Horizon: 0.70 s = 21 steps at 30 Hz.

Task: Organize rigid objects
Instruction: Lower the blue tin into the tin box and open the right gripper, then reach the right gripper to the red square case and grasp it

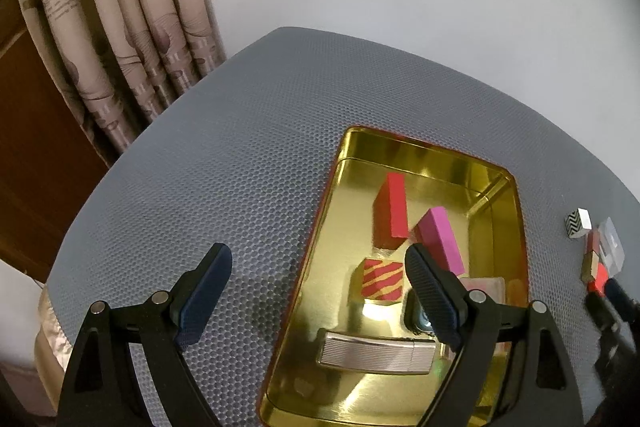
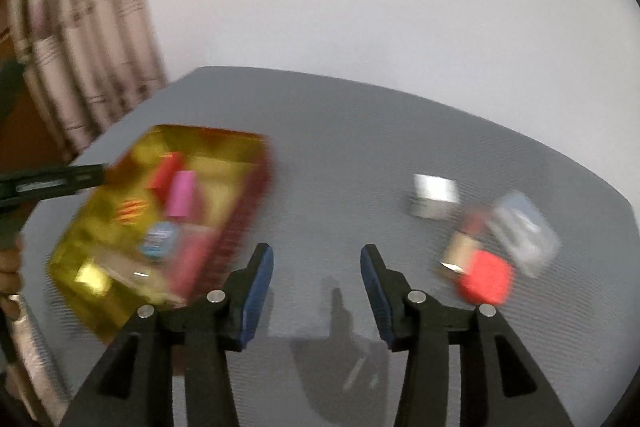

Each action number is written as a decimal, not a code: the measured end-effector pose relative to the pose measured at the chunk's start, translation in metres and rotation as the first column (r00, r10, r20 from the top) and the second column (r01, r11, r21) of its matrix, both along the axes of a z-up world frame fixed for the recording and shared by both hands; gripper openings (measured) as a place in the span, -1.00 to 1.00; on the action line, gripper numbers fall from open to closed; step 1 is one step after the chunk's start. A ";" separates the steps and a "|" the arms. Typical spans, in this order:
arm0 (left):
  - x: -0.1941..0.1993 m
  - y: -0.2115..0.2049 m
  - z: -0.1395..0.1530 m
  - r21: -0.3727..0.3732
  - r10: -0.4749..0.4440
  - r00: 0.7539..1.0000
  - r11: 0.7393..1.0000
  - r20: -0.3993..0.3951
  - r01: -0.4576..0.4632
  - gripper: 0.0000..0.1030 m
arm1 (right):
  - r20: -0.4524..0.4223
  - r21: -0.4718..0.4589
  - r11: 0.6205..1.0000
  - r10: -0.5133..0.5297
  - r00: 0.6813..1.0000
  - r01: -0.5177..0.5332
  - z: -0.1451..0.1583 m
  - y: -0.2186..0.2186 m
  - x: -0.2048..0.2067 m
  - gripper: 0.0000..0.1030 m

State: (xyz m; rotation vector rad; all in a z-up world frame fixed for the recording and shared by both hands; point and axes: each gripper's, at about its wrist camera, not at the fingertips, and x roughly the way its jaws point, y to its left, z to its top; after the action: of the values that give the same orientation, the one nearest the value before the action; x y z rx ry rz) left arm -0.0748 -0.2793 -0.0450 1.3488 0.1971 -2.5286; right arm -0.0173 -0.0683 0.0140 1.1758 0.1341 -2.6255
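Straddling the gold tin's (image 1: 400, 407) left wall, the left gripper (image 1: 320, 267) gapes wide, holding nothing. The right gripper (image 2: 317, 255), jaws apart and empty, hangs over bare mat; the red block (image 2: 486, 277) lies just to its right.

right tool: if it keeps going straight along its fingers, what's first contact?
Probably just the bare grey mat. The right tool is open and empty, its line running between the gold tin and the loose blocks. The frame is blurred, so depth is uncertain.
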 end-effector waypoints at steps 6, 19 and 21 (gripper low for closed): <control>0.003 0.008 0.000 0.019 -0.031 1.000 0.999 -0.003 0.031 0.67 | 0.021 0.030 0.983 -0.183 0.983 0.183 -0.027 0.072 -0.009 0.03; 0.005 0.020 -0.006 0.009 -0.083 0.996 0.997 0.015 0.083 0.68 | 0.064 0.113 0.952 -0.292 0.954 0.284 -0.074 0.096 -0.027 0.03; 0.005 0.022 -0.006 0.010 -0.085 0.996 0.996 0.021 0.085 0.68 | 0.060 0.121 0.945 -0.312 0.948 0.303 -0.079 0.097 -0.030 0.04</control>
State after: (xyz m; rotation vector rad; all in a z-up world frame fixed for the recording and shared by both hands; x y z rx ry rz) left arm -0.0703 -0.2573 -0.0514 1.4157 0.1506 -2.5846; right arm -0.0475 0.0283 -0.0650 1.4398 0.0865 -2.8650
